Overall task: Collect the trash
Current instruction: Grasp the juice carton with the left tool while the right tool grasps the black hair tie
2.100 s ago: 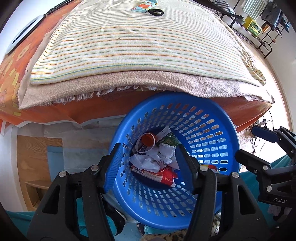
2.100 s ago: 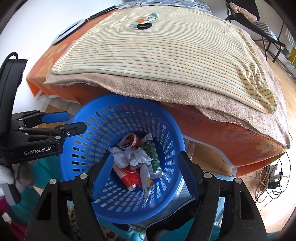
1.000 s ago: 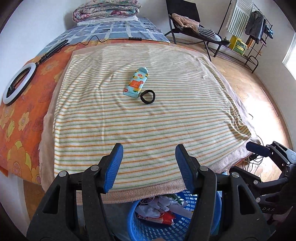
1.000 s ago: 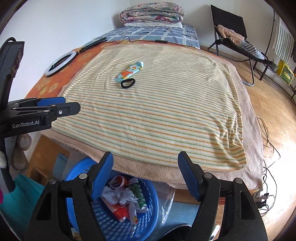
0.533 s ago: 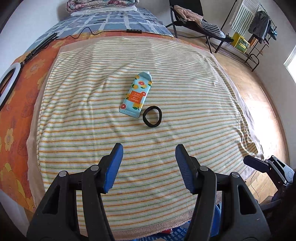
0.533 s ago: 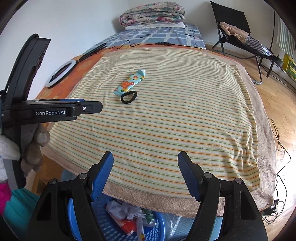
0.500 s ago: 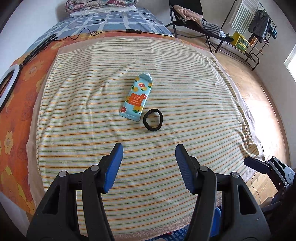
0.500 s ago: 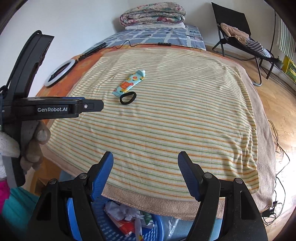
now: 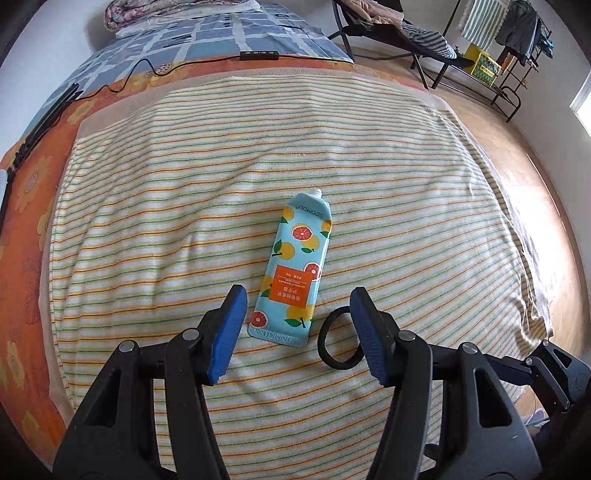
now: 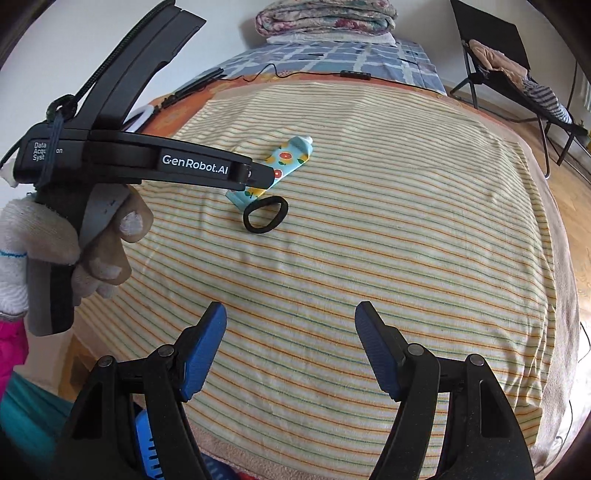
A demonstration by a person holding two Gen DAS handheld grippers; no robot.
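A light-blue tube with orange fruit print lies flat on the striped blanket, nozzle pointing away. A black hair tie rests just right of its near end. My left gripper hovers open over the tube's near end, blue pads apart on either side; its right finger covers part of the hair tie. In the right wrist view the left gripper hides the middle of the tube, with the hair tie beside it. My right gripper is open and empty over the blanket's near part.
The blue trash basket peeks out below the bed's near edge. A gloved hand holds the left gripper. A folded quilt, a cable with remote and a folding chair lie beyond. Wooden floor runs along the right.
Both grippers left the basket and moved forward over the bed. The left one came down close to the tube and hair tie; the basket dropped out of its view. Jaws unchanged.
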